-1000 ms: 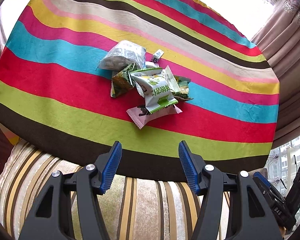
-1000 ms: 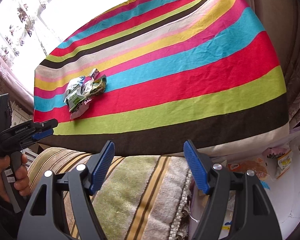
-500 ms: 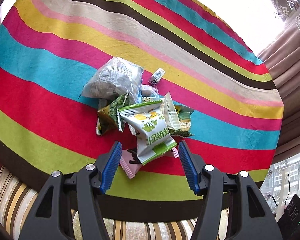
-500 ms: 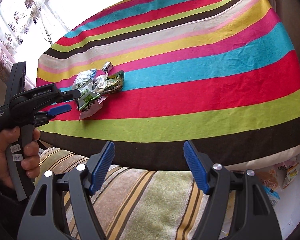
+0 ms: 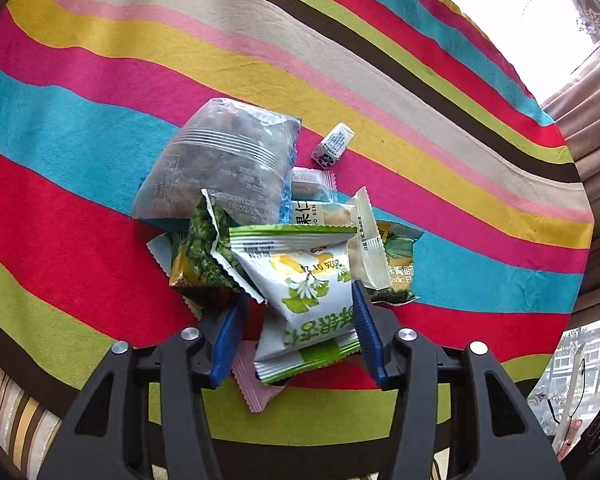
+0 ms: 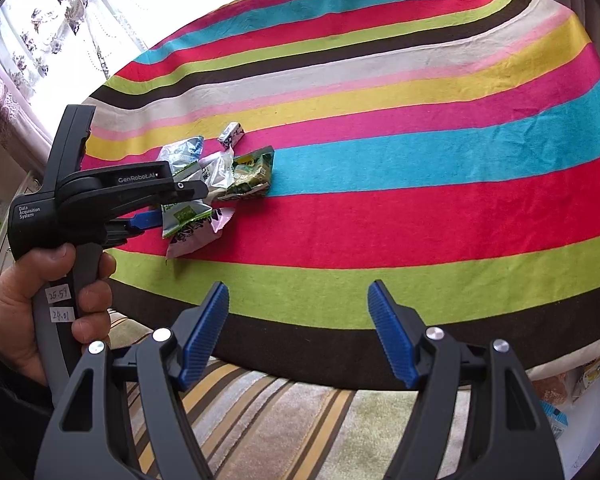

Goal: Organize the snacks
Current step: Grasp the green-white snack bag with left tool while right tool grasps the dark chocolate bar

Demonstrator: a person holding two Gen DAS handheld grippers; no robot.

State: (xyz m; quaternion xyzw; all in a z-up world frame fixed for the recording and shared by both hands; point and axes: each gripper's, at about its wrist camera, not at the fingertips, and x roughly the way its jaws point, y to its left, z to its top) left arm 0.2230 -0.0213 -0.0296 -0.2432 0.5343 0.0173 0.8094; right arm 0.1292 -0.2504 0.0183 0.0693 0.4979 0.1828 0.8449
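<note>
Left claw at the snack pile

Our left gripper (image 5: 298,332) had just been closing, jaws straddling the white-and-green packet (image 5: 312,304) atop the snack pile (image 6: 216,184) on the striped cloth (image 6: 380,208); our right gripper (image 6: 298,334) hung wide open and empty, well apart from the pile.

Snack pile (image 6: 216,184) crowds one patch of tabletop (image 6: 420,208) near its left edge; left tool (image 6: 148,222) blocks that side. Right of pile: bare striped cloth, free passage. Small wrapped candy (image 6: 231,134) lies just behind pile.
</note>
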